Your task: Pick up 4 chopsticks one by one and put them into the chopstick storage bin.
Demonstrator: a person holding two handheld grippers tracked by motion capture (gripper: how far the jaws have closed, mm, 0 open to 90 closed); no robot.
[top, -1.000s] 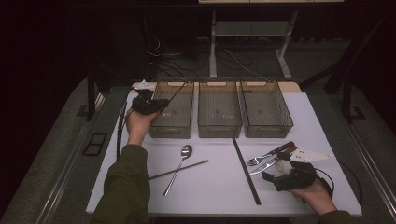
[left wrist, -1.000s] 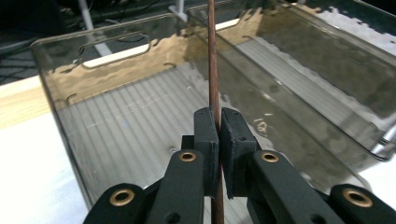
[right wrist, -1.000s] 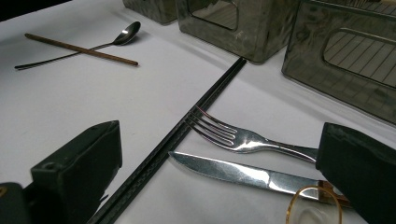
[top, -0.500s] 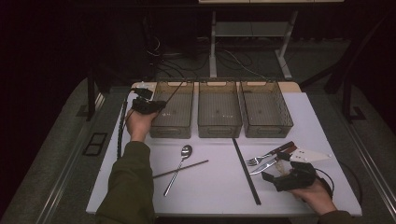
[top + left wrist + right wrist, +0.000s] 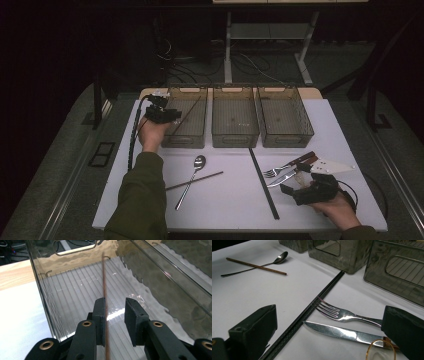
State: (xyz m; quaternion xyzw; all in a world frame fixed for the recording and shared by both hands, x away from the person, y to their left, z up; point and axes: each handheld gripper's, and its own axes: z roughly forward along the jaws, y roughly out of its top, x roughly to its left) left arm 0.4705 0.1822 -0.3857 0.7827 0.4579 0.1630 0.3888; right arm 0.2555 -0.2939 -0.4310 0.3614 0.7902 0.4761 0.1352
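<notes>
On the white worktop [image 5: 235, 200], the leftmost clear plastic bin [image 5: 186, 125] is taking in a thin brown chopstick [image 5: 104, 290]. The left gripper [image 5: 115, 312] is hovering there as before, but its jaws have just been opening, no longer clamping the stick. The right gripper [image 5: 300, 187] is resting unmoved, jaws wide, beside a steel fork [image 5: 342, 313].

Glossy clear ribbed plastic bin [image 5: 75, 287], thin matt brown wooden chopstick [image 5: 105, 290], polished metal fork [image 5: 337, 312] and knife [image 5: 332, 331].

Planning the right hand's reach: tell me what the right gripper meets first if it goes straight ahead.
Probably the knife, lying just ahead of the right gripper between its open jaws, with the fork right behind it; depth is hard to judge.
</notes>
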